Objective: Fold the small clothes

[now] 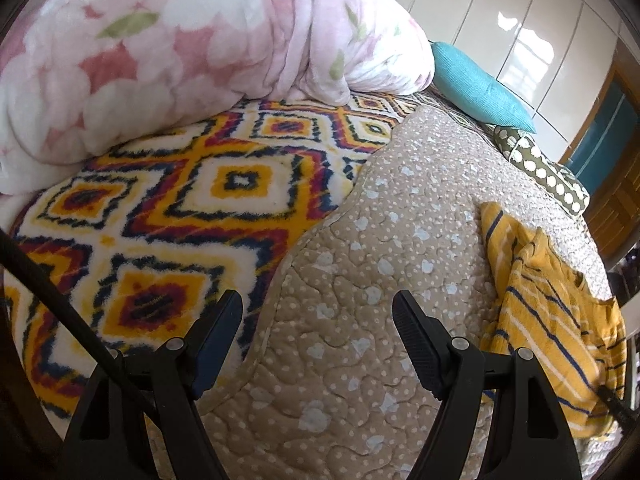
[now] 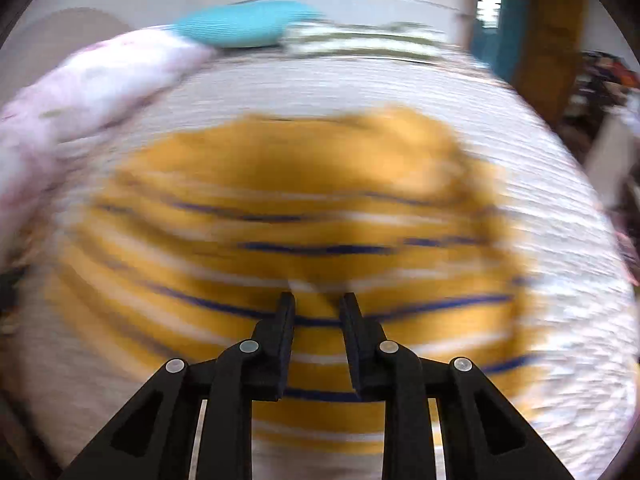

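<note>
Readable text: I find none in either of my views.
Bedding [image 1: 360, 280]: I see patterns only, with no letters or numbers.
Striped garment [image 1: 540, 320]: I see no label or brand; my right view is blurred.

The view is badly motion-blurred. The right tongs [image 2: 317, 300] sit over a mustard garment [image 2: 304, 208] striped navy and white, their fingers narrowly apart with fabric between them. A turquoise cushion [image 2: 244, 26] lies beyond on the bed [image 2: 540, 240].

Beige quilt [image 1: 360, 360], patterned blanket [image 1: 160, 220], floral duvet [image 1: 160, 48], striped garment [image 1: 540, 300], seemingly crumpled
</note>
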A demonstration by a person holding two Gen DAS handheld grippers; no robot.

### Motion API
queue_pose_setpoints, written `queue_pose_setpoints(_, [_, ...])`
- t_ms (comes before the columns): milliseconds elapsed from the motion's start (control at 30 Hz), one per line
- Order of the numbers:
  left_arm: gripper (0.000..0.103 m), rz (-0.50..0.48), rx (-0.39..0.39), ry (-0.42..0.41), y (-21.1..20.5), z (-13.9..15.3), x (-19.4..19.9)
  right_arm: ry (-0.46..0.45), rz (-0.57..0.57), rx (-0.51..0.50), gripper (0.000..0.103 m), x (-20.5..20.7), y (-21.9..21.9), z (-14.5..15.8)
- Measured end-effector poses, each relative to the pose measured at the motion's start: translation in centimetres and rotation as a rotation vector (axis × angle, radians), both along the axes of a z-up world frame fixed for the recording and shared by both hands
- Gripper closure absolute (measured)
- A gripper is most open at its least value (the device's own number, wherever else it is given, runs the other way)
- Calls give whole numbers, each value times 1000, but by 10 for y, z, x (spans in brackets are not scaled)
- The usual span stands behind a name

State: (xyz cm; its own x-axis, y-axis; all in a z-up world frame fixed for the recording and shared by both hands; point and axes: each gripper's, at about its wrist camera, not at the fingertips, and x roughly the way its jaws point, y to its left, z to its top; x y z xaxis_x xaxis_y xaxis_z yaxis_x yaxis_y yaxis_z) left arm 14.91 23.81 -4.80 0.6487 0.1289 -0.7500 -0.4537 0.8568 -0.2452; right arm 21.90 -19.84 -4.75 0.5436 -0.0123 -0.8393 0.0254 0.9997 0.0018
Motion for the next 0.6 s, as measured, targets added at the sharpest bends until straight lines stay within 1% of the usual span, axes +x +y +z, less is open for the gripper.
queue_pose_setpoints(67, [27,-15,19,-15,-8,5,-2,-7,-34,20,91,-3,-29,11])
queue_pose_setpoints(100, [27,-25,41,-30,-15,10,-4,-29,-44,38,93,-4,-33,21])
queue_pose_setpoints(133, [27,-33,57,-40,-20,13,-5,-55,-54,21,85,-4,-30,29])
queue_pose_setpoints(167, [25,-49,82,-53,-29,16,-6,-88,-52,-1,83,-2,-24,38])
queue_pose_setpoints(233, [21,-96,122,-73,-46,19,-7,-124,0,18,82,11,-11,50])
queue_pose_setpoints(300, [21,-149,159,-79,-64,19,-6,-125,29,13,82,34,3,52])
queue_pose_setpoints(367, [21,-197,205,-60,-78,14,-2,-99,39,5,82,66,10,44])
queue_pose_setpoints(433, [21,-224,243,-33,-87,7,3,-46,-11,-21,80,95,3,26])
queue_pose_setpoints(467, [21,-228,253,-24,-89,4,5,0,-51,-34,78,113,-3,13])
queue_pose_setpoints(500, [21,-231,257,-11,-90,1,7,38,-86,-52,76,120,-13,4])
queue_pose_setpoints(533, [21,-231,249,1,-89,-3,9,86,-126,-59,75,127,-27,-7])
queue_pose_setpoints(567, [21,-230,238,16,-88,-6,12,87,-148,-24,75,132,-34,-11])
queue_pose_setpoints(600, [21,-228,215,41,-85,-12,17,72,-168,-6,72,130,-41,-6])
